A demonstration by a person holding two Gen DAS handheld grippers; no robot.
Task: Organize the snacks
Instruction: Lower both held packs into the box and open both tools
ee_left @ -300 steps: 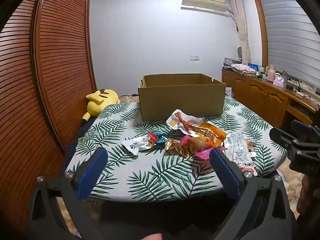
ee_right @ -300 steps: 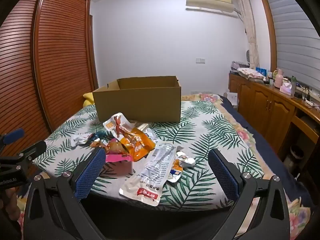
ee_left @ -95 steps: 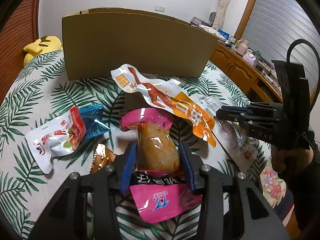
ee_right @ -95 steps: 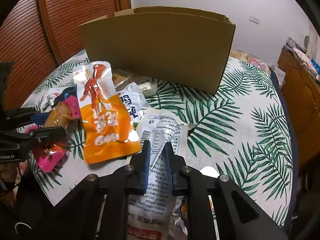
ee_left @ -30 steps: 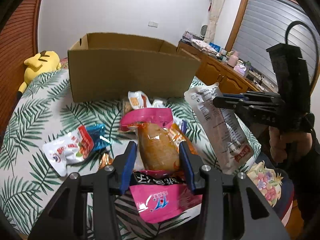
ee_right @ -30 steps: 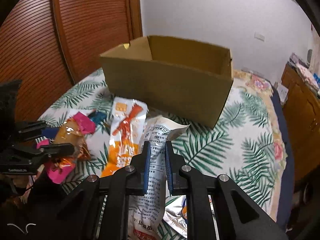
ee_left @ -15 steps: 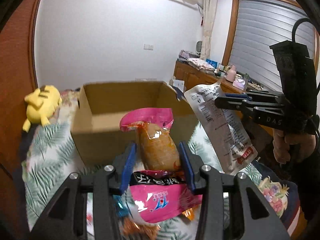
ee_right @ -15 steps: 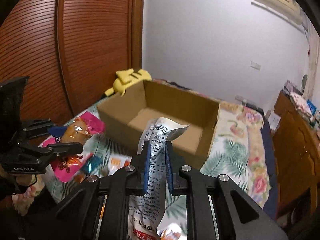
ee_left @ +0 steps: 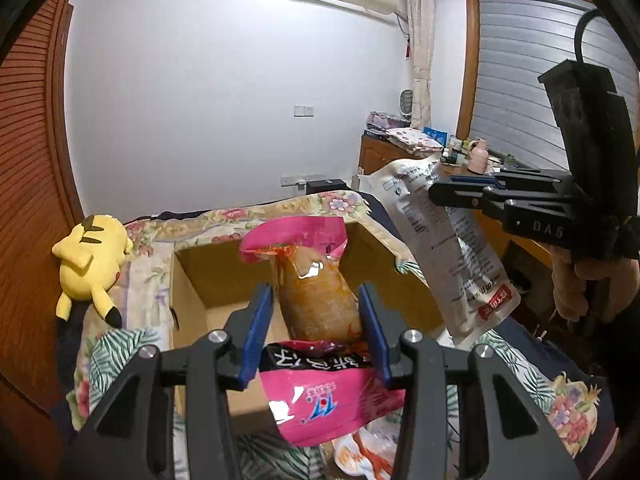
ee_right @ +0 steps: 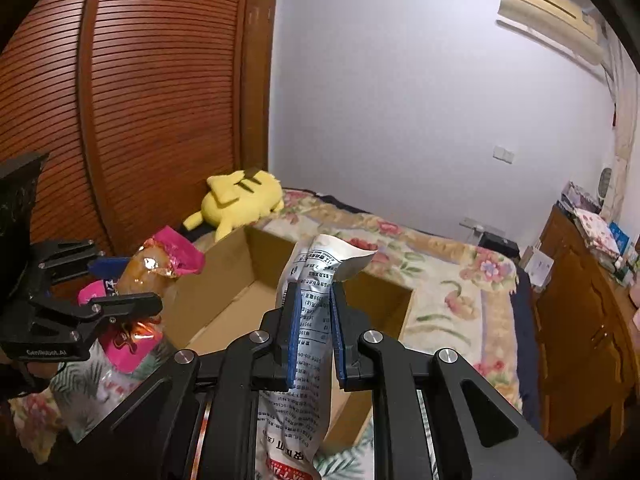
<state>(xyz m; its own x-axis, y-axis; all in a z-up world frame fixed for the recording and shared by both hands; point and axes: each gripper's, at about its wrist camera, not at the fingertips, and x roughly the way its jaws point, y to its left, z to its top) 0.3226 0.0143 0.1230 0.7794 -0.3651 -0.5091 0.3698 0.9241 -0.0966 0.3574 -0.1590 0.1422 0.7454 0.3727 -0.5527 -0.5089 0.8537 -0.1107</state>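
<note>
Left gripper (ee_left: 316, 300) clamped on pink snack pouch (ee_left: 316, 292), jaws part-way apart, blue pads pressing both sides of its clear brown bulging middle. Pouch lifted off the table, top flap toward 12 o'clock, pink bottom hanging toward 6 under the jaws. It sits in front of and above the open cardboard box (ee_left: 188, 280); box mouth faces up, near rim under the pouch, left wall at 9 o'clock, far wall behind the pouch top. Inside floor looks bare in what shows.

Right gripper (ee_right: 314, 300) pinched tight on white printed pouch (ee_right: 316, 320), pads flat against the film, only the pouch between them. Pouch top sticks up toward 12, red-labelled end hangs down at 6. It hangs over the near right part of the box, whose far-right corner sits at 2 o'clock from the jaws.

In the left wrist view the right gripper and its hand (ee_left: 580, 284) are at 3 o'clock, white pouch dangling past the box's right rim. In the right wrist view the left gripper is at 9 o'clock, beside the box's left wall.

Yellow plush toy (ee_left: 92, 264) lies at 9 o'clock beyond the box, apart from it. Leaf-print cloth (ee_left: 112, 356) shows at the near box corners; more snack packets (ee_left: 360, 452) at 6 o'clock. Open room above the box mouth between both pouches.
</note>
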